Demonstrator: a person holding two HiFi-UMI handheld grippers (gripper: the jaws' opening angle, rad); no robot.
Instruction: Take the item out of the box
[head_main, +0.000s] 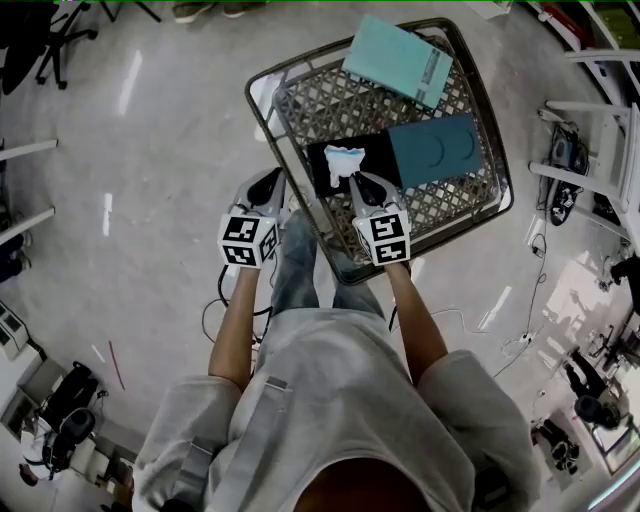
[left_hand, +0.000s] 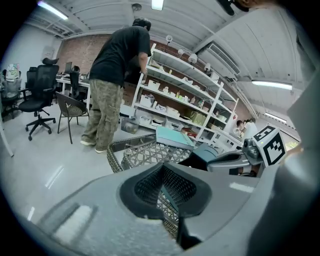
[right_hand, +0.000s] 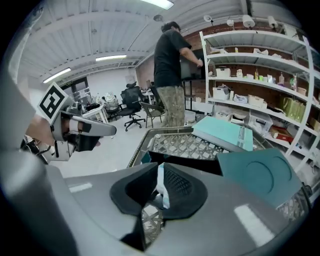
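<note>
A black open box (head_main: 322, 158) with its teal lid (head_main: 435, 148) folded back lies in a wire basket cart (head_main: 262, 112). My right gripper (head_main: 356, 181) is shut on a white, pale-blue crumpled item (head_main: 345, 160), held just above the box's near edge. In the right gripper view the item (right_hand: 161, 186) is pinched between the pads, with the box (right_hand: 192, 163) and lid (right_hand: 257, 175) behind it. My left gripper (head_main: 272, 184) hovers outside the cart's left rim, jaws together with nothing in them (left_hand: 161, 174).
A second, closed teal box (head_main: 398, 58) lies across the cart's far rim. A person (left_hand: 112, 75) stands at white shelving (right_hand: 260, 85) beyond the cart. Office chairs (left_hand: 37, 100) stand at the left. Cables trail on the glossy floor (head_main: 150, 200).
</note>
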